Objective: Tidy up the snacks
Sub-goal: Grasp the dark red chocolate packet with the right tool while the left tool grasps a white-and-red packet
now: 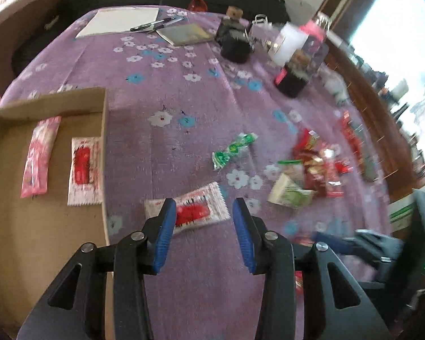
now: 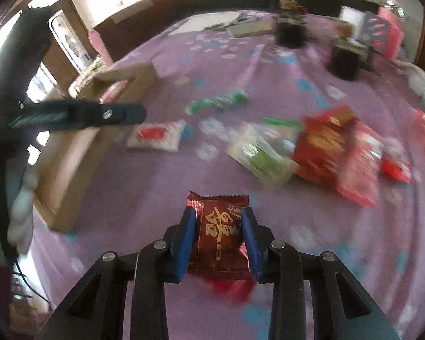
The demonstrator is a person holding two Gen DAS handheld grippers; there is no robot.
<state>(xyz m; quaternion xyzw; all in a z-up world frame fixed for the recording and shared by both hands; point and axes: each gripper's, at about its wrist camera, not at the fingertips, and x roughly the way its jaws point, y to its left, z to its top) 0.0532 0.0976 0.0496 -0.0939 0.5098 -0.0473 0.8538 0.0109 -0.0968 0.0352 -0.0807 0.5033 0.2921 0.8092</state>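
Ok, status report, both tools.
Left tool open over white-red packet. Right tool shut on dark red packet. Box clear to reach.

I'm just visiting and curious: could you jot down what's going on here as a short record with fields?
Setting: purple floral tablecloth
Left gripper: open, above a white-and-red packet
Right gripper: shut on a dark red packet
Cardboard box: holds a pink packet and a white-and-red sachet
Loose on the cloth: green candy, pile of red snacks
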